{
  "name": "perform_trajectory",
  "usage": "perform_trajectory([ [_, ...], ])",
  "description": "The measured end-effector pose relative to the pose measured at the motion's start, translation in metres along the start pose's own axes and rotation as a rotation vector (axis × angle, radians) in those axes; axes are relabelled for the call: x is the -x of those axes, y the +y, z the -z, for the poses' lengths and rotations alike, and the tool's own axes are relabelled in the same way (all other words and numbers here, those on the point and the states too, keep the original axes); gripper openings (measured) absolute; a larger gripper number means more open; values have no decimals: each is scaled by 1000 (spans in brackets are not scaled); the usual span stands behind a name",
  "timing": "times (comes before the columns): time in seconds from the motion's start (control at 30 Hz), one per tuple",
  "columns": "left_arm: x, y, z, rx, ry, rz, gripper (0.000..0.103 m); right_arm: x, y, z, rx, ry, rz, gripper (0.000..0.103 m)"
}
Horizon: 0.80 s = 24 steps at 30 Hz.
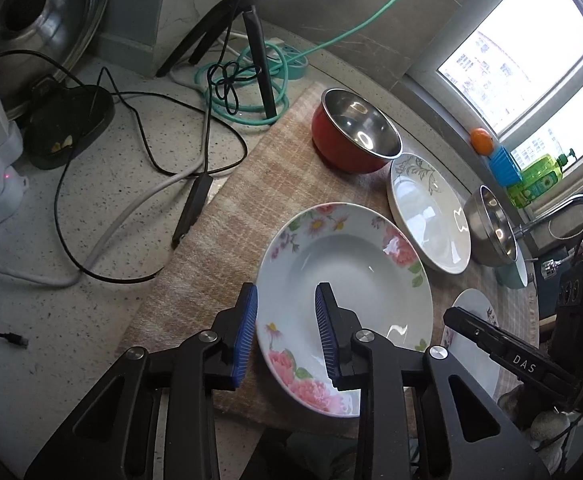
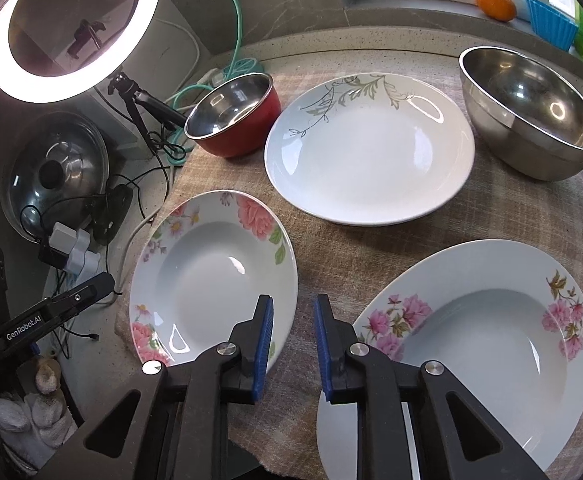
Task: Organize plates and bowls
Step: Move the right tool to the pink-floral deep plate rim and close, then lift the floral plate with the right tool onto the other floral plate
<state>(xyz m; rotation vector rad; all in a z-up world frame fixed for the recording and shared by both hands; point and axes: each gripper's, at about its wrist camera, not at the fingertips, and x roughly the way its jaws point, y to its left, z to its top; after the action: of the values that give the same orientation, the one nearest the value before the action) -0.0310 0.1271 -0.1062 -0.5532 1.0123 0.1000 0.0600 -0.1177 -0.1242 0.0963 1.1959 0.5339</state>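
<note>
Left gripper [image 1: 286, 292] has its blue pads either side of the near-left rim of the rose-pattern soup plate [image 1: 345, 272], a gap showing on both sides, so it's open and not squeezing yet. The right gripper [image 2: 293, 306] is open too, nothing between its pads, hanging over the plaid cloth [image 2: 331, 248] between that rose plate and the pink-flower soup plate [image 2: 475, 344]. Behind the rose plate on the cloth sit the leaf-print plate [image 2: 367, 160], the red bowl [image 2: 235, 120] and the steel bowl [image 2: 531, 120].
</note>
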Motion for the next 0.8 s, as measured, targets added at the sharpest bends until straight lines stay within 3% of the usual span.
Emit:
perform_trajectory([
  [0.13,-7,5,-2,15,14,0,25,-8,3,-5,8,16,0,13],
  [0.67,-24,18,-6,36,61,0,25,-35,-2,-10,-17,90,-10,13],
  [0.8,-28,18,-6,37,73,8,17,-36,-2,-10,-22,94,-17,13],
])
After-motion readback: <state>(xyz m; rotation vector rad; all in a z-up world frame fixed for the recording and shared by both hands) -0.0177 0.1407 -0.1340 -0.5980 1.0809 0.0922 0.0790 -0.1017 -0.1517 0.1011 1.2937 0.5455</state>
